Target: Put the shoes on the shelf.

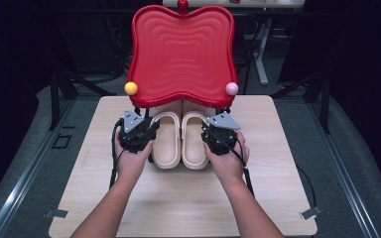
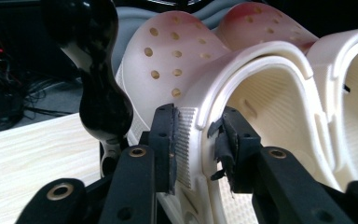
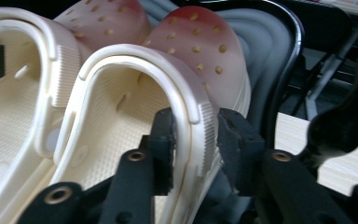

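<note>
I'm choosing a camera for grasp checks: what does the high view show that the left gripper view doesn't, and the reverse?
High view: the red wavy tray above the clogs, a yellow ball and a pink ball at its front corners, and the right hand-held gripper.
Left gripper view: how the left hand-held gripper sits, jaws astride the left clog's side wall with a gap at one pad, beside a black post.
Both: the cream clogs side by side on the wooden table.

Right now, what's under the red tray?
Under the red tray sit the toe ends of two cream clogs, side by side on the table. Their perforated toes show in the gripper views. The high view's tray hides them, and what holds the tray up.
</note>
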A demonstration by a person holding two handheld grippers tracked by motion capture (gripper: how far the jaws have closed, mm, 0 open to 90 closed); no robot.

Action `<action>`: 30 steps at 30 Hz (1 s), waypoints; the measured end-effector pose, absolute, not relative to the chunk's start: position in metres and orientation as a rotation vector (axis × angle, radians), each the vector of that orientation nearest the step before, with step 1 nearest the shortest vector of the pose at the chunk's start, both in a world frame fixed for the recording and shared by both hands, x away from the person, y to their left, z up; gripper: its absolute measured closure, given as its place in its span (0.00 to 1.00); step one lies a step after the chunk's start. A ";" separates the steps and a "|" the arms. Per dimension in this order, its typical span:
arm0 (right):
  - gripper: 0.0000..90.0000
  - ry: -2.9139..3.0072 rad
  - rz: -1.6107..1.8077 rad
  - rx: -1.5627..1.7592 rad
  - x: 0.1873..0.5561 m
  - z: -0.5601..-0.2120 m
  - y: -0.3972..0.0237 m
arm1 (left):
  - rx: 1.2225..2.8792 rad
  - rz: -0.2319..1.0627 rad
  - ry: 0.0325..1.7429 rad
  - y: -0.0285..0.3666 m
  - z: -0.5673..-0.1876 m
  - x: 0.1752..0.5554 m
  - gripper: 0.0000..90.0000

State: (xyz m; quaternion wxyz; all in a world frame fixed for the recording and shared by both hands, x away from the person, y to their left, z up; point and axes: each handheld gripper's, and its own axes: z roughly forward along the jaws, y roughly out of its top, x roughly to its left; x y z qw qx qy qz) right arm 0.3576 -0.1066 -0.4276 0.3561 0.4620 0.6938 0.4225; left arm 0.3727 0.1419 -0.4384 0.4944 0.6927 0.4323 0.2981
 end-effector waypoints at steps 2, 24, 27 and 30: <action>0.71 1.799 1.094 1.179 0.357 -0.428 -0.106 | 1.676 0.707 1.044 0.142 -0.438 0.373 0.72; 0.57 1.861 1.145 1.033 0.323 -0.419 -0.117 | 1.663 0.671 1.010 0.150 -0.438 0.349 0.51; 0.54 1.859 1.185 1.012 0.316 -0.421 -0.121 | 1.667 0.667 1.000 0.154 -0.440 0.341 0.51; 0.52 1.887 1.200 1.001 0.311 -0.427 -0.126 | 1.686 0.669 0.990 0.158 -0.442 0.334 0.51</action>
